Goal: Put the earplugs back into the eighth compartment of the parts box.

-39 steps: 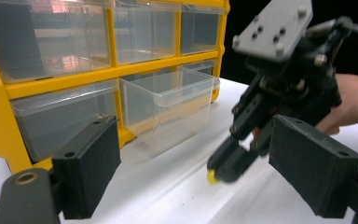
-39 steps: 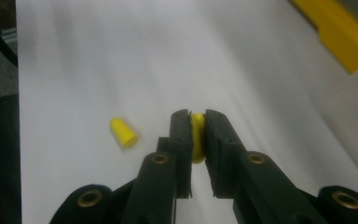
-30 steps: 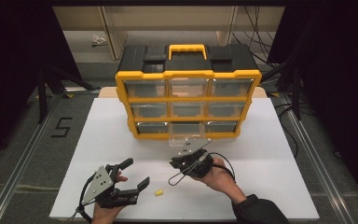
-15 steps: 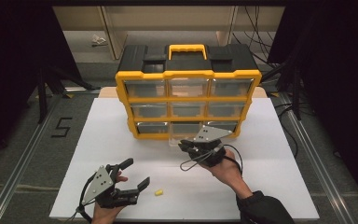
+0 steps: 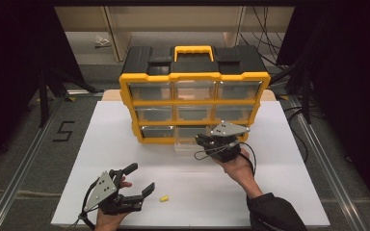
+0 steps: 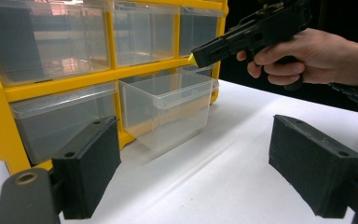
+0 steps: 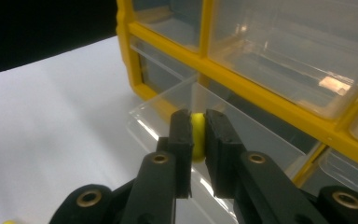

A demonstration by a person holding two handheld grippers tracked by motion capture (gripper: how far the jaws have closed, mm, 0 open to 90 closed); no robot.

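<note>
The right gripper [image 7: 197, 140] is holding a small yellow foam plug [image 7: 197, 135] pinched between its two black pads, above the near rim of the pulled-out clear plastic drawer [image 7: 242, 140] of the yellow-framed organiser cabinet [image 5: 194, 91]. In the left gripper view the yellow tip [image 6: 191, 59] is poking out just ahead of the pads, over the clear drawer [image 6: 168, 109]. To do this drop well, the pads should probably be travelling a little farther past the front wall, so the plug is hanging squarely over the open cavity before the grip is loosened; letting go too early could bounce it off the rim onto the white tabletop [image 5: 125, 139]. The plug is looking soft, short and rounded, squeezed slightly between the pads, so it may cling to one pad when released.

The left gripper [image 5: 135, 185] is resting low with its pads wide apart and nothing between them. A second yellow plug [image 5: 164, 198] is lying on the table just beyond its fingertips.
</note>
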